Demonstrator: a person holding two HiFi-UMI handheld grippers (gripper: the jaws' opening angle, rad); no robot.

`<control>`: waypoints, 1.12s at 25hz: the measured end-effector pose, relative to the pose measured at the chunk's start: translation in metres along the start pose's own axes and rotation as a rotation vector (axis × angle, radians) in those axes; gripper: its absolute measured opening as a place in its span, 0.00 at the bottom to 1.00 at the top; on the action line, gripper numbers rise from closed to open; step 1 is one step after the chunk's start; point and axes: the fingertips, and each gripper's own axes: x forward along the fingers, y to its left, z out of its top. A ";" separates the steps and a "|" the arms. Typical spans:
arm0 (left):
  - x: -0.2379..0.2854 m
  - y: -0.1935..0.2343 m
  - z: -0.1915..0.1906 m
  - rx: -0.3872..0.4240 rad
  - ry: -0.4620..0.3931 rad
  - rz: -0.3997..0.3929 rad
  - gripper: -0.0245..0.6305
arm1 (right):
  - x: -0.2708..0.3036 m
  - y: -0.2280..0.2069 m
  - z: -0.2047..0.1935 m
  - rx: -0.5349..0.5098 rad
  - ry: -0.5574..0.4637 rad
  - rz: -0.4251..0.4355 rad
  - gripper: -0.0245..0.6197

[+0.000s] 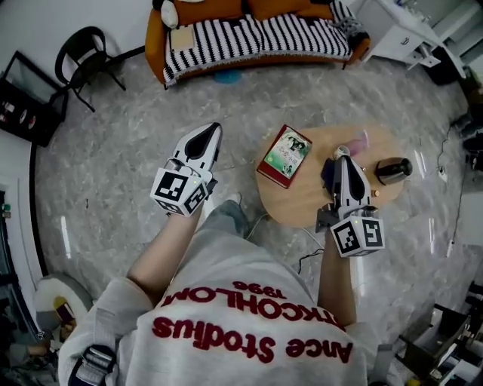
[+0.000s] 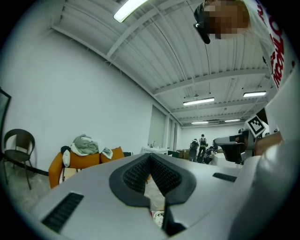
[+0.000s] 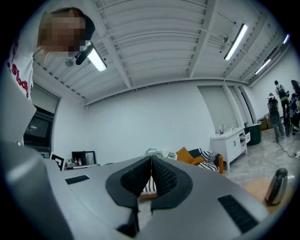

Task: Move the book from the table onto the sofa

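Head view, looking steeply down. The book (image 1: 284,155) lies flat near the left edge of the round wooden desk (image 1: 302,203), and neither tool touches it. The left tongs (image 1: 213,130) are above the floor to the left of the desk, closed tip to tip with nothing between them. The right tongs (image 1: 341,158) are over the desk just right of the book, likewise closed and empty. The orange sofa (image 1: 249,34), with a striped cover, stands well apart beyond the desk. A dark bottle (image 1: 393,170) is on the desk's right side.

Grey marble floor (image 1: 113,151); black chair (image 2: 19,140); white walls (image 2: 70,84); ceiling strip lights (image 2: 129,8).
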 end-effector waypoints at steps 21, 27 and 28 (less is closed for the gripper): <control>0.179 0.087 -0.055 -0.011 0.146 -0.271 0.06 | 0.131 -0.069 -0.037 0.053 0.031 -0.262 0.08; 0.200 0.060 -0.071 -0.033 0.134 -0.344 0.06 | 0.128 -0.105 -0.058 0.085 0.059 -0.302 0.08; 0.205 0.055 -0.075 -0.036 0.135 -0.350 0.06 | 0.129 -0.112 -0.062 0.089 0.066 -0.303 0.08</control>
